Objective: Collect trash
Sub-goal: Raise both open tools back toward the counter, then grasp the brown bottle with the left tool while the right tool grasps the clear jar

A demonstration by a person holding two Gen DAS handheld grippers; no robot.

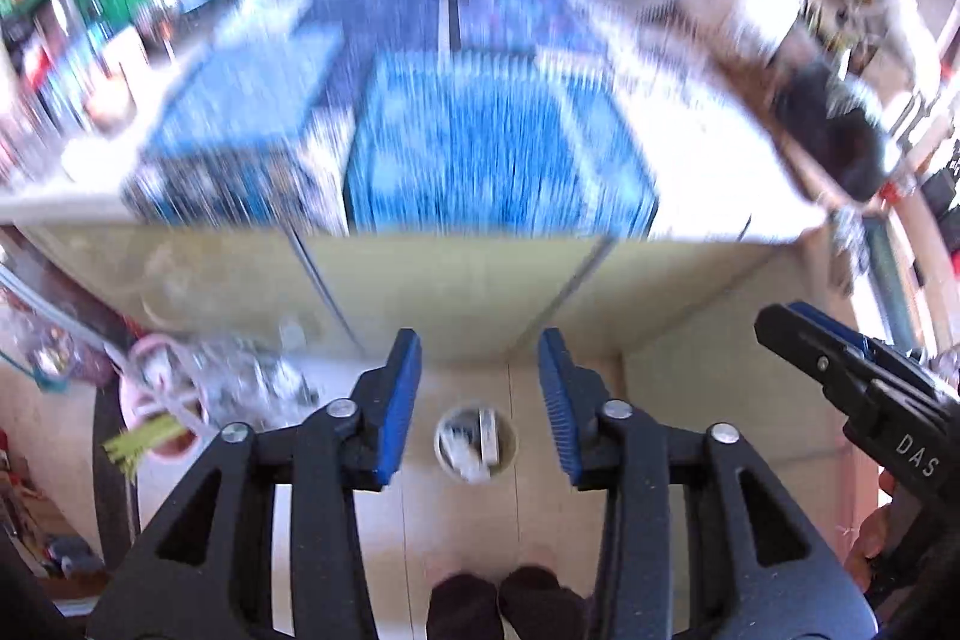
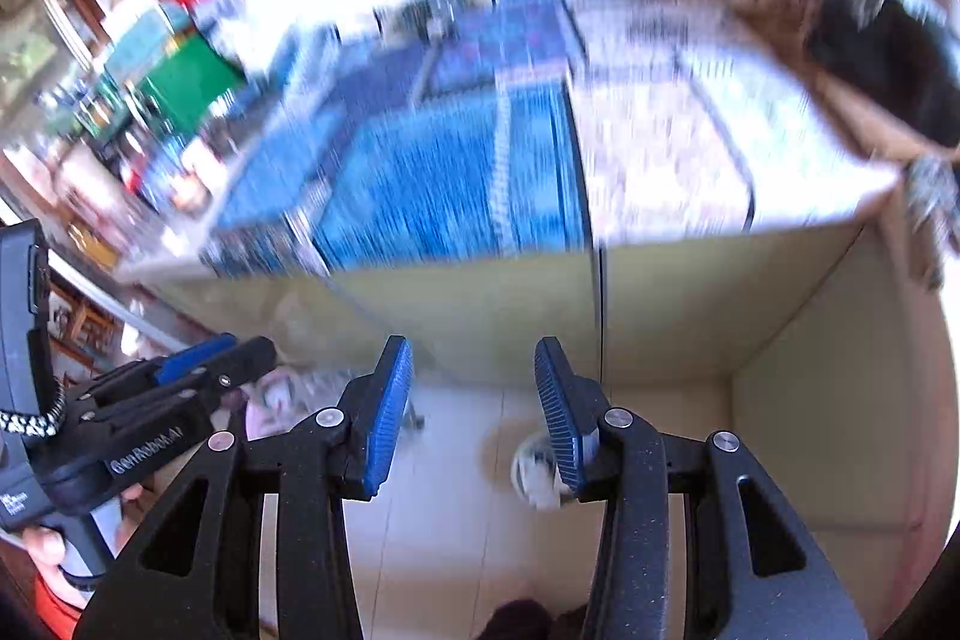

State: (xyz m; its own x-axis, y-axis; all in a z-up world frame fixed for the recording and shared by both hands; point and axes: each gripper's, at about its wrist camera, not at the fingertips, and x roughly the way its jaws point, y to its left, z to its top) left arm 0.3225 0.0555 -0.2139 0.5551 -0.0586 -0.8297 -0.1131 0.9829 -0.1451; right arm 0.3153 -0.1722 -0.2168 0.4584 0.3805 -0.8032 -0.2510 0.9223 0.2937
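Both wrist views look steeply down past a counter [image 1: 690, 196] to the floor [image 1: 456, 538], with heavy blur over everything above the counter's edge. The left claw [image 1: 480, 406] stands open, its blue pads [image 1: 399, 406] apart with nothing between them. The right claw [image 2: 474, 415] is likewise parted and empty in its own view; in the left view it shows as a black finger at the right edge.

The trash sits in a small round bin [image 1: 477, 439] on the floor, below the counter's front and just ahead of the person's dark-socked feet [image 1: 504, 604]. Pale scraps [image 1: 468, 454], seemingly paper or wrappers, lie inside; blur hides their exact kind. Such scraps would likely be light, soft and easily crushed, so a gentle pinch on a raised corner or fold should serve. The bin itself looks light and stiff, and its rim is the natural place to grip if it is to be lifted whole. A pink tub [image 1: 153, 400] with clutter stands on the floor to the left; whether it holds trash cannot be told.

Both claws point steeply downward, side by side and level with each other, well above the bin, touching nothing. The counter carries blue mats [image 1: 498, 142].
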